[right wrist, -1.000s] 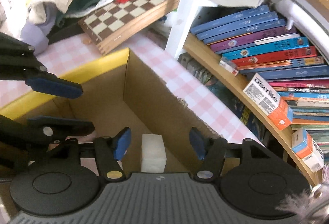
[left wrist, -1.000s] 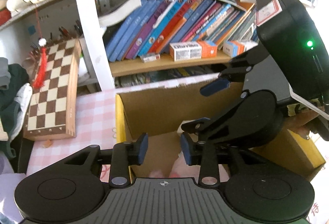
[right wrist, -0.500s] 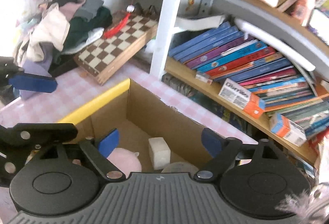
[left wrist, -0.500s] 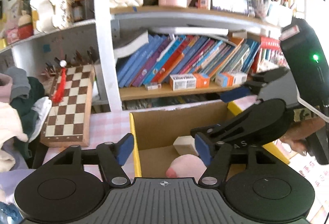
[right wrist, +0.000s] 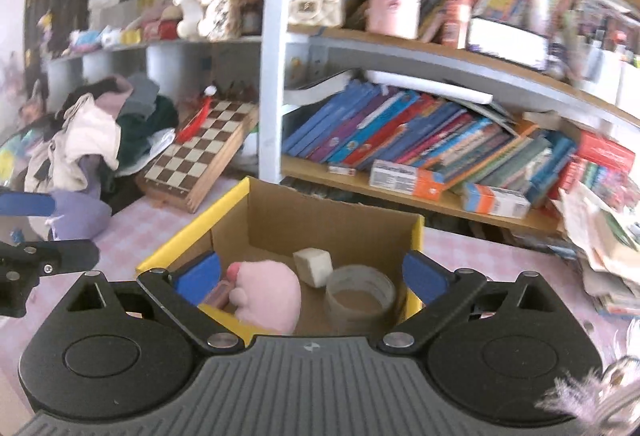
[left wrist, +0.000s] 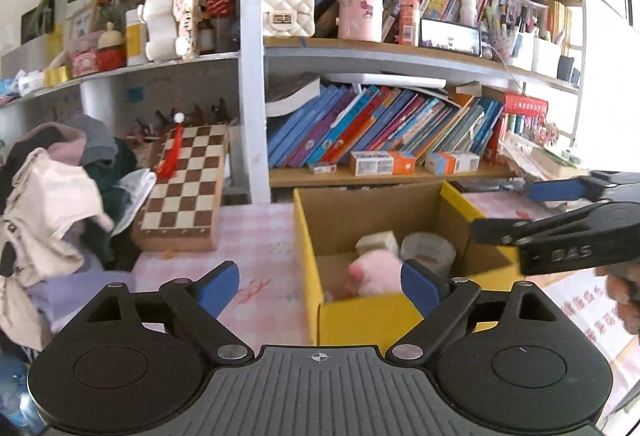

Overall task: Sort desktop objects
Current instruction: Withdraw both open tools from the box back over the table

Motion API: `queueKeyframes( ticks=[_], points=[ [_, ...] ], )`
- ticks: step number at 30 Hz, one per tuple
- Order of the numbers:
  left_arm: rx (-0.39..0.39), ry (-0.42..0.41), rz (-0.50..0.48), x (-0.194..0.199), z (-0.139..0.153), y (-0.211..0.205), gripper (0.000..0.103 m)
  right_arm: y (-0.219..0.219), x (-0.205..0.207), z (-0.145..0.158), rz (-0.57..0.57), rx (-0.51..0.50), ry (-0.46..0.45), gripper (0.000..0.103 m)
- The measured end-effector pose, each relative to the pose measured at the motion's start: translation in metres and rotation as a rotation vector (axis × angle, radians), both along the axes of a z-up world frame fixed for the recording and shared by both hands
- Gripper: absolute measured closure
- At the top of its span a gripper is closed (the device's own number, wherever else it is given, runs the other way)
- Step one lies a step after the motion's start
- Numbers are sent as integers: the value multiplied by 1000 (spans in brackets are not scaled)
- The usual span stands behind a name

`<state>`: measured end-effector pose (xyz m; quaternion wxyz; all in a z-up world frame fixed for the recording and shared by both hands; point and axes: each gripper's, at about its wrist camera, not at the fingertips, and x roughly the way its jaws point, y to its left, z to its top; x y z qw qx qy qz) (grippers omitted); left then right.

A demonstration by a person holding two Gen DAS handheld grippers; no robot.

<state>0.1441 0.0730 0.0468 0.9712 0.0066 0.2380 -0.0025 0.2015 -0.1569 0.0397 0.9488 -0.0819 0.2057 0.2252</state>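
Note:
A yellow-rimmed cardboard box (left wrist: 308, 256) (right wrist: 192, 228) stands on the pink checked tablecloth. Inside it lie a pink plush toy (left wrist: 378, 270) (right wrist: 268, 294), a white cube (left wrist: 378, 242) (right wrist: 314, 264) and a roll of tape (left wrist: 428, 250) (right wrist: 362, 294). My left gripper (left wrist: 320, 286) is open and empty, held back from the box's near left corner. My right gripper (right wrist: 312, 276) is also open and empty, pulled back above the box's near side. The right gripper's fingers (left wrist: 560, 190) reach in from the right in the left wrist view.
A folded chessboard (left wrist: 184, 188) (right wrist: 204, 152) leans behind the box on the left. A heap of clothes (left wrist: 52, 204) (right wrist: 88, 140) fills the left side. Bookshelves with books (left wrist: 380, 128) and small cartons (right wrist: 404, 178) stand behind. Loose papers (right wrist: 600, 236) pile at the right.
Both grippers have drawn back and up out of the box and opened wider. The left gripper let go of the pink plush toy, which now lies in the box.

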Motion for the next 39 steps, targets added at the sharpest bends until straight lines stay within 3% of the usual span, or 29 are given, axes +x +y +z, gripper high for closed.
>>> queueKeyframes(
  ticks=[10,18,32,39],
  points=[
    [26,33,26,-47,-24,2,8,-28,-65,-23,-193,58,-44,4],
    [7,71,33,-64,-40,-2,8,-37,-90,-50,-301,-54,2,4],
    [60,150,10,-81,-63,-21,8,-38,-102,-87,-282,-70,184,4],
    [93,189,-56,-82,-72,-37,8,-37,-104,-96,-265,-85,246,4]
  ],
)
